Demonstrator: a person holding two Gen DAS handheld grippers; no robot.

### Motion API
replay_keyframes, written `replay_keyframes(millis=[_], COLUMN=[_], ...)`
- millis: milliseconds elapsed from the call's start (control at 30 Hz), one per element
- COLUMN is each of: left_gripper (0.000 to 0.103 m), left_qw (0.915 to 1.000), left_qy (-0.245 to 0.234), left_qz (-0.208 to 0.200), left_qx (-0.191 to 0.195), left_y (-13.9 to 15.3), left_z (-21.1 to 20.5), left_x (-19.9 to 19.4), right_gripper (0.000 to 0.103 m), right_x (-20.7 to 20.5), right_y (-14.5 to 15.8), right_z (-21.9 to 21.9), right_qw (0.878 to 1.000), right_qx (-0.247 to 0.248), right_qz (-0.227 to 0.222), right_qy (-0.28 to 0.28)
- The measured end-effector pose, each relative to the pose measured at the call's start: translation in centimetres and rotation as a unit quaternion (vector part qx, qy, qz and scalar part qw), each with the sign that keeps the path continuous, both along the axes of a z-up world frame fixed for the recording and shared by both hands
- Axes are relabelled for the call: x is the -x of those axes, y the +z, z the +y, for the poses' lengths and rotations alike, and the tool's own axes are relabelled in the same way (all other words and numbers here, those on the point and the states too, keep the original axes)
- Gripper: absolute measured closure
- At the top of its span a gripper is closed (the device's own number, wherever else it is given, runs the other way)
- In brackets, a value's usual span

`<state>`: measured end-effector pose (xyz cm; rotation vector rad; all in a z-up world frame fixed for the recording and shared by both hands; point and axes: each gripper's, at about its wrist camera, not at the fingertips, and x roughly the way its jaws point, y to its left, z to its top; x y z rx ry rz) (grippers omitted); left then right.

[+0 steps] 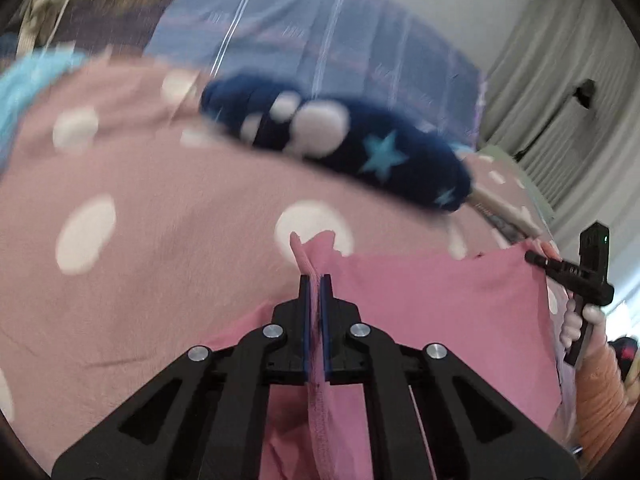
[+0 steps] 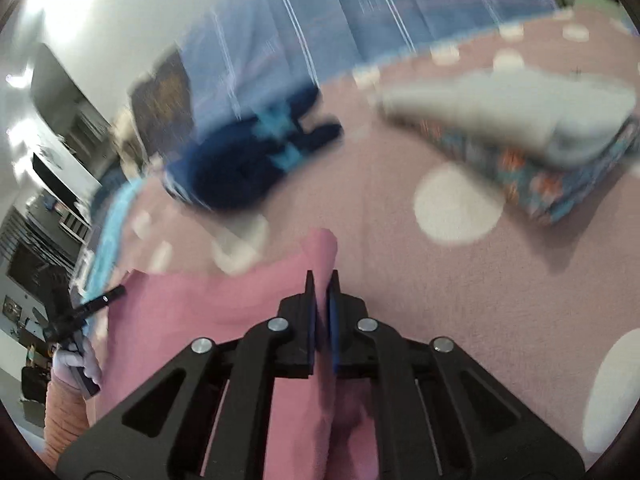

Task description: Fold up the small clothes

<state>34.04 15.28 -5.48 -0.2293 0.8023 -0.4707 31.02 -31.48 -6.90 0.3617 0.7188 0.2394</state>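
A small pink garment (image 1: 440, 304) hangs stretched between my two grippers above a bed. My left gripper (image 1: 315, 280) is shut on one corner of it; the cloth pokes out above the tips and runs down between the jaws. My right gripper (image 2: 322, 278) is shut on the other corner, also seen in the left wrist view (image 1: 532, 257). The pink garment (image 2: 192, 304) spreads left in the right wrist view towards the left gripper (image 2: 120, 291).
The bed has a dusty-pink cover with white dots (image 1: 140, 240). A navy garment with stars (image 1: 360, 152) lies ahead, also blurred in the right wrist view (image 2: 248, 168). A grey-white item on patterned cloth (image 2: 540, 140) lies at the right. A blue striped pillow (image 1: 320, 40) is behind.
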Motion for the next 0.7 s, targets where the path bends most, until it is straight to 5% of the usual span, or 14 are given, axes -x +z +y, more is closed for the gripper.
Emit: replay_keyframes(millis=[67,200,300,367,433,567,700], left_gripper=[0.099,0.098,0.081,0.072,0.051,0.041,0.040], left_qw=[0.9992,0.9963,0.9973,0.9979,0.9987,0.9986,0.9997], left_qy=[0.002,0.034,0.043,0.038,0.025,0.006,0.021], left_qz=[-0.031,-0.012,0.003,-0.008,-0.029,-0.048,-0.011], left_qx=[-0.024,-0.078,-0.060,-0.052,-0.034,-0.020,0.004], left_y=[1.1,-0.7,-1.2,-0.4,0.8,1.8,-0.1], left_z=[-0.1,0.4,1.8,2.3,2.7,2.7,3.3], left_x=[0.5,-1.2,0.2,2.7,6.8,15.2,21.7], right_gripper=[0.097,0.094,0.093,0.079,0.077,0.076,0.071], right_x=[0.1,-1.8,0.5,4.5,8.3,16.9,23.4], right_y=[0.7,-2.0,-2.8,-2.2,-2.0,-2.2,-2.7], right_z=[-0.2,-0.8,-1.3,-1.9,-1.9,-1.1,0.4], right_qw=[1.000,0.996,0.996,0.998,0.998,0.999,0.998], right_qx=[0.015,0.054,0.044,0.038,0.034,0.026,0.003], right_qz=[-0.019,0.046,0.058,0.046,0.042,0.044,0.041], right_qy=[-0.010,-0.046,-0.047,-0.036,-0.022,0.012,0.043])
